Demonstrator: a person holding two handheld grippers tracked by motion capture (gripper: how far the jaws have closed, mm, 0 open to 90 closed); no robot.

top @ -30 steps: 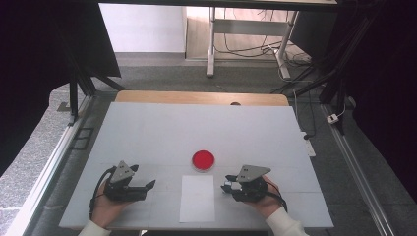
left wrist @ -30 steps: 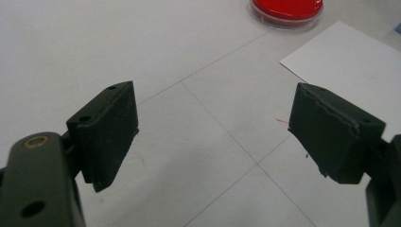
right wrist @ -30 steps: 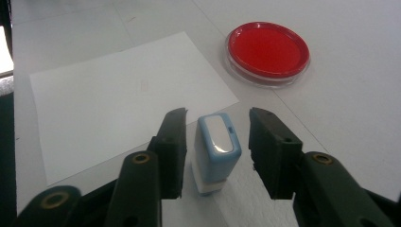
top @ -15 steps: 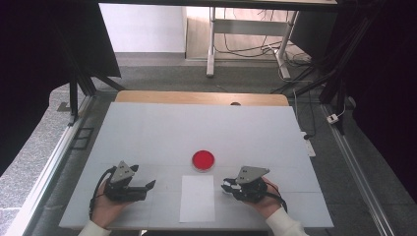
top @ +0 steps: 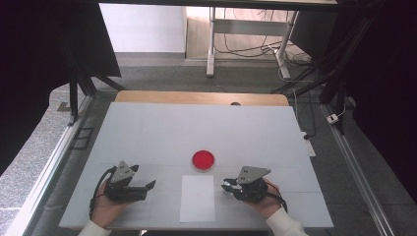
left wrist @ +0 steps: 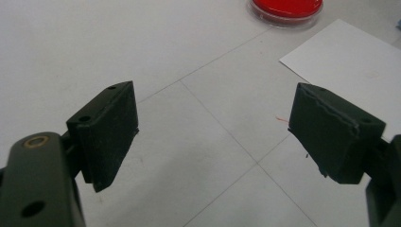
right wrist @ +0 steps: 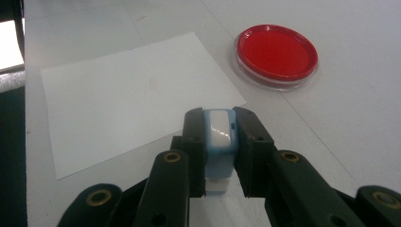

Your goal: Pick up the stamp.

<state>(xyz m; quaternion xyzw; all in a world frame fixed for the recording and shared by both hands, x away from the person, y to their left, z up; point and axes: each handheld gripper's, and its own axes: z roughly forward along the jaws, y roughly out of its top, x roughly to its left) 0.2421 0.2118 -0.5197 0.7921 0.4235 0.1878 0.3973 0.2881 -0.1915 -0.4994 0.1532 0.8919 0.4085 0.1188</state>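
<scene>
Nearest the person, the right gripper (right wrist: 219, 137) has just been closing its jaws, and they now pinch a small light-blue and white object (right wrist: 219, 130) between the pads; what it is exactly cannot be told. In the high view that right gripper (top: 227, 186) lies low over the white surface (top: 147, 132), held in the person's right hand (top: 265, 199), just beside the right edge of a white sheet of paper (top: 197, 198). The left gripper (top: 150, 186) sits on the other side of the sheet, held in the left hand (top: 105, 209), a little apart from the paper's left edge. Its jaws are spread wide with nothing between them, bare surface showing in the gap in the left gripper view.

The paper lies flat between the two grippers. Just beyond its far edge rests a round clear dish with red filling (top: 202, 160), near the paper but not touching it. Past the white surface a strip of wooden tabletop (top: 201, 97) shows, then grey floor (top: 162, 73) with table legs and cables
</scene>
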